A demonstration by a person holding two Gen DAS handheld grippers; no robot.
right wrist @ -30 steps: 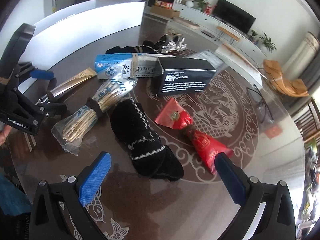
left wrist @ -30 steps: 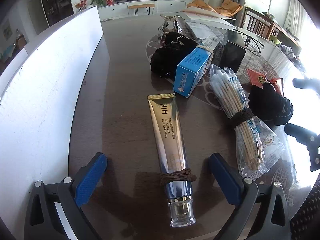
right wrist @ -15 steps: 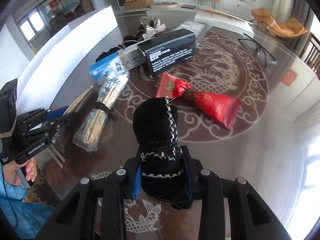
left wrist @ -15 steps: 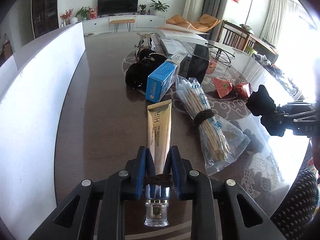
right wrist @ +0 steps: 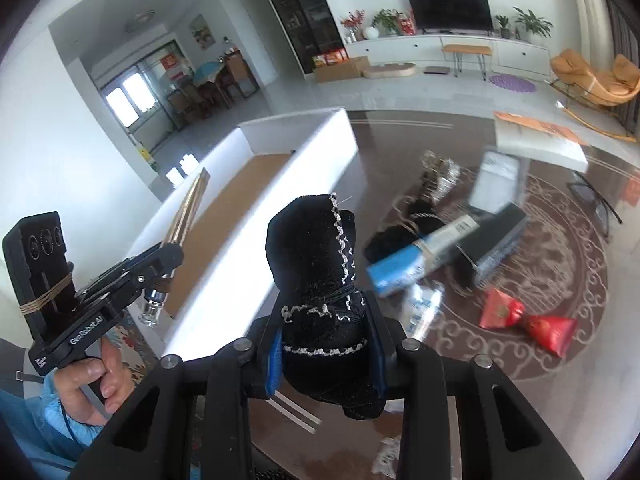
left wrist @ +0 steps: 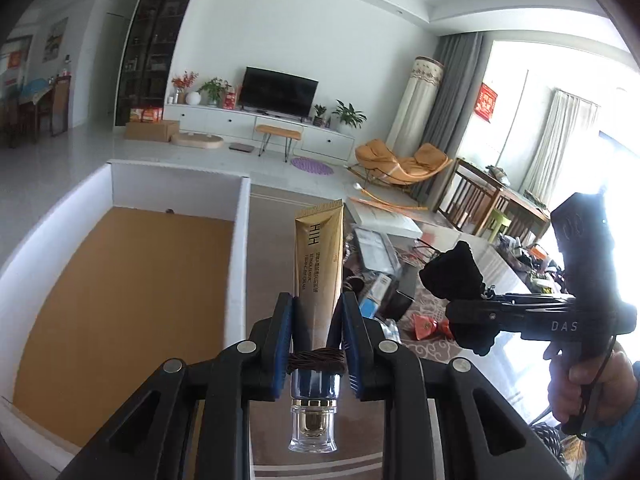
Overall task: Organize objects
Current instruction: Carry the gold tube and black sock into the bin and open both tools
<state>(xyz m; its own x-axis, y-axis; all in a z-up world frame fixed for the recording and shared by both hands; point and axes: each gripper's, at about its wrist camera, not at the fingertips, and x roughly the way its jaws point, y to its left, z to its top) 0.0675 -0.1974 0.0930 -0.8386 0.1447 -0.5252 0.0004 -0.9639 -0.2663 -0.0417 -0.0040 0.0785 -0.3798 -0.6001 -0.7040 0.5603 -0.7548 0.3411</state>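
Observation:
My left gripper is shut on a gold cream tube, held near its clear cap with the crimped end pointing away. It hangs in the air beside the right wall of a white box with a brown floor. My right gripper is shut on a black sock bundle with white stitching, also lifted above the table. In the right wrist view the left gripper and the tube show at the left, in front of the box. In the left wrist view the sock sits at the right.
On the dark patterned table lie a blue box, a black box, red foil packets, another dark bundle and spectacles. A hand in a blue sleeve holds the left tool. White papers lie at the table's far side.
Both grippers went from open above the table to shut, the left on the tube, the right on the sock. Both then rose and tilted up, bringing the white box's inside into view.

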